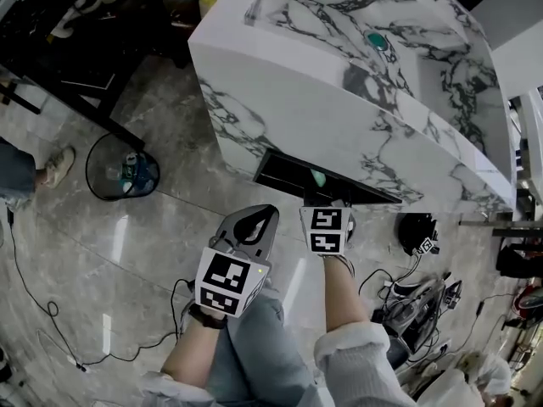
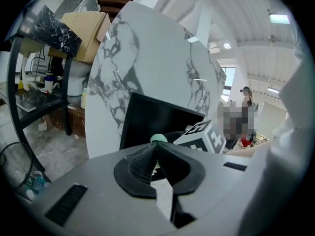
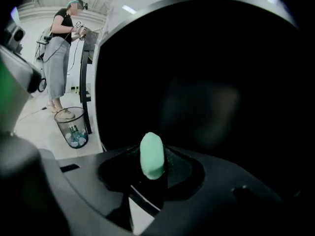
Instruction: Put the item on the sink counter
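Now your right gripper (image 3: pixel 153 163) has its fingers at a narrow spread, pinching the one mint-green oval bar (image 3: pixel 151 151) at the mouth of the dark shelf opening (image 1: pixel 284 172) under the marble sink desk (image 1: pixel 322 100). Your left gripper (image 2: pixel 156 150) is closed on nothing. The grasp looks done; next, lift the bar clear and up onto the top. One bar, two grippers, one sink.

The dark recess (image 1: pixel 284 174) under the marble sink counter (image 1: pixel 322 100) stands open.
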A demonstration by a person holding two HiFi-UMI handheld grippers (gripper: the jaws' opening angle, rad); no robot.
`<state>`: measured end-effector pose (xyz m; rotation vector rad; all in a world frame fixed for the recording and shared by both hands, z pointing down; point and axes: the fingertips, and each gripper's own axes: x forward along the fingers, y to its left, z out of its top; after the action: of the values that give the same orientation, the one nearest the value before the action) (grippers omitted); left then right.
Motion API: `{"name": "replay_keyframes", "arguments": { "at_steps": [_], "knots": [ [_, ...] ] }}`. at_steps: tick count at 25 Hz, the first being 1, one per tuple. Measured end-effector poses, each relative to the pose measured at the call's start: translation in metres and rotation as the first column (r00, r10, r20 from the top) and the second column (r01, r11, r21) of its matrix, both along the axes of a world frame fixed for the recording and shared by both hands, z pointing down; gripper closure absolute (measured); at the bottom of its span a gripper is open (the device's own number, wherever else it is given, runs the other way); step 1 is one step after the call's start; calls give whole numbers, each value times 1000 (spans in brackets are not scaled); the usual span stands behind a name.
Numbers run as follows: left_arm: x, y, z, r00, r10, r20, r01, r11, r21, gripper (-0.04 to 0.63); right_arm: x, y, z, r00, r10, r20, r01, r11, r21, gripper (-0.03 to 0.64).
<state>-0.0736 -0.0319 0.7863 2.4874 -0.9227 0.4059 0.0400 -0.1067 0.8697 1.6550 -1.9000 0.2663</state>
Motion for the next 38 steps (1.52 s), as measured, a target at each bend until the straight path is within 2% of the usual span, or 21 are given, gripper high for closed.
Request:
{"name": "replay_keyframes", "arguments": {
  "at_steps": [4,7,12,15,23,30,34,38],
  "knots": [
    [-1,1,0,1000,0,-2,0,1000,-7,572,13,-8,12,997,43,-71,-45,999,-25,481],
    [-1,2,2,1000,-5,-6,5,1000,-22,574,5,-5,17,999,44,-11,-44,998,-53,475],
    [3,6,-3,1000,0,-10,0,1000,-26,574,-13,6,25,994,19,107,-6,992,-122,404],
    [3,8,-5,1000,0,-4,0,1000,-31,572,-24,9,28,987,3,159,21,989,-149,383],
    [-12,8,-24,999,-32,11,33,998,-45,572,-27,15,13,981,21,194,14,985,-175,367],
    [-21,20,-89,998,-54,14,54,996,-64,572,-36,54,-39,974,18,227,35,973,-227,368],
    [-23,29,-143,998,-54,16,55,997,-63,572,-49,73,-89,971,5,239,54,970,-239,368],
    [-31,37,-194,998,-63,25,65,996,-54,572,-69,87,-147,954,1,300,70,972,-226,368]
  ]
}}
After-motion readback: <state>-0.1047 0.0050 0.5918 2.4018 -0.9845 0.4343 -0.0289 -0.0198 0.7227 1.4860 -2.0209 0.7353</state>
